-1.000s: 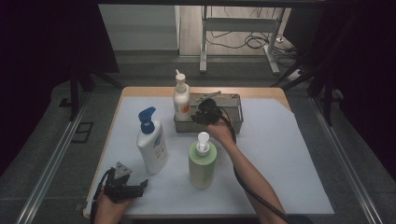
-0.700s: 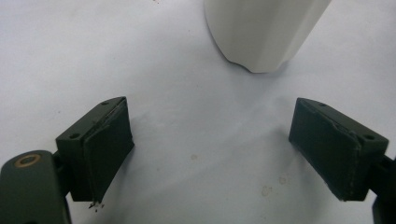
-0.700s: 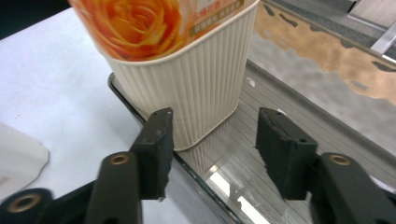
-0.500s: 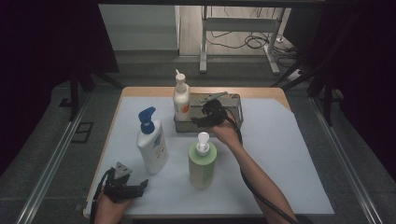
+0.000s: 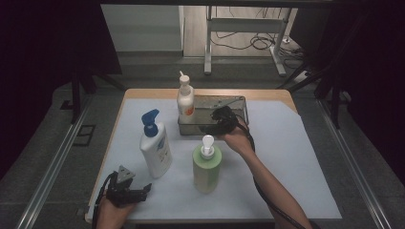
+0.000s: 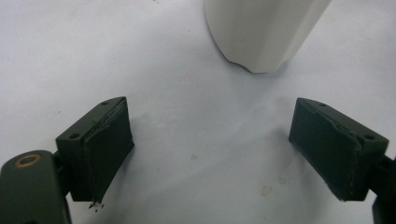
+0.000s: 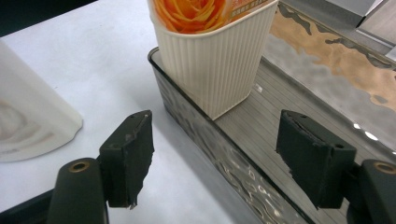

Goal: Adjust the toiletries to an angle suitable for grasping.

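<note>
Nearest, we hold the left gripper [image 5: 128,191] with jaws spread and empty on the white sheet [image 5: 296,157], near the blue-pump bottle [image 5: 155,145]. Farther, the right gripper [image 5: 216,123], jaws wide and empty, straddles the metal tray's [image 7: 219,154] rim beside the orange-labelled bottle [image 7: 217,51] standing inside.

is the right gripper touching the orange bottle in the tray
Apart. In the right gripper view, the right gripper stands open, and tray floor and rim show between its jaws and the orange bottle.
</note>
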{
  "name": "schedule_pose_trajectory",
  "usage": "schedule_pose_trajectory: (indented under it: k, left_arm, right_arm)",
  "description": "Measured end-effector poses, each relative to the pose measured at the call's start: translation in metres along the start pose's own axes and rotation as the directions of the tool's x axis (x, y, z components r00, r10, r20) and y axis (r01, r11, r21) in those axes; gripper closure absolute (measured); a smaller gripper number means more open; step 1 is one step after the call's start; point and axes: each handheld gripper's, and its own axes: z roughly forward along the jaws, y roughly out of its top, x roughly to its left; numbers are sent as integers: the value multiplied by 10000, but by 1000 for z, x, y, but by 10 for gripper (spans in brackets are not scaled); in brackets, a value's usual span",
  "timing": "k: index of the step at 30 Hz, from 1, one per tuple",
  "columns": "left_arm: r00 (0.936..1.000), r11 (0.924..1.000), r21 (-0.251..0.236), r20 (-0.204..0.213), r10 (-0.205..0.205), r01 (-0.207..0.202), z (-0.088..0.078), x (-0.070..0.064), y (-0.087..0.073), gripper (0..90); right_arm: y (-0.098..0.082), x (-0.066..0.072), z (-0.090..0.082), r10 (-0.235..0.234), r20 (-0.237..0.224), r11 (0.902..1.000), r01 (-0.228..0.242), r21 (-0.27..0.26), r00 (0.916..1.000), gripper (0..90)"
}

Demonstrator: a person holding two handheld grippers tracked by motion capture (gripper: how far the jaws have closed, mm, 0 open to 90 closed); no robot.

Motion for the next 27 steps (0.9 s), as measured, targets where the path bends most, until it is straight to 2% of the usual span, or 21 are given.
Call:
schedule_pose_trajectory:
  k: [13, 27]
  left_arm:
    - [10000, 10000, 3, -18, 9, -9, 0, 0, 0, 127]
    - [10000, 10000, 3, -17, 10, -10, 0, 0, 0, 127]
  right_arm:
    - [-13, 5, -28, -252, -65, 9996, 251, -109, 9997, 260]
    - [-35, 2, -53, -166, -73, 9998, 165, -143, 9998, 244]
